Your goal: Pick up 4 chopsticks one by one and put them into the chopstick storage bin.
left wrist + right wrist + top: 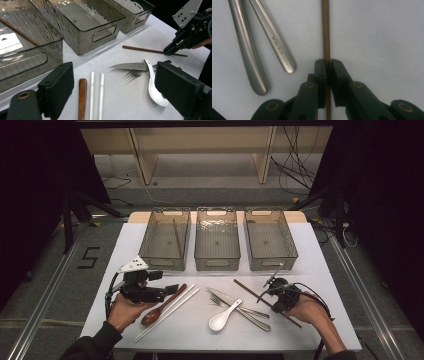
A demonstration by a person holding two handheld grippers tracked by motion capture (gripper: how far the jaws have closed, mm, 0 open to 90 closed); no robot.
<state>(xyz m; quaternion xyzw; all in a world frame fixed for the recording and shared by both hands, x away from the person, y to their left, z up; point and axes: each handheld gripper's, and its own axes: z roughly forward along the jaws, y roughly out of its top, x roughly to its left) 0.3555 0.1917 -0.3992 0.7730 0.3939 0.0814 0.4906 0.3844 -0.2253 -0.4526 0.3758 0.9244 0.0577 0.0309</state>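
Note:
My right gripper (328,62) is shut on a brown chopstick (326,30) that lies flat on the white table; the thin stick runs straight up between the two pads. From above, this gripper (276,307) points down at the chopstick (250,290) near the table's right front. My left gripper (172,289) is open at the left front, jaws wide apart with nothing between them (117,87). It hovers over the handle of a wooden spoon (82,97) and a pair of white chopsticks (96,95).
A knife (128,66), a fork (135,73) and a white ceramic spoon (153,87) lie mid-table. Three clear bins stand in a row behind: left (165,265), middle (216,265), right (272,265). The left bin holds another brown chopstick (176,237).

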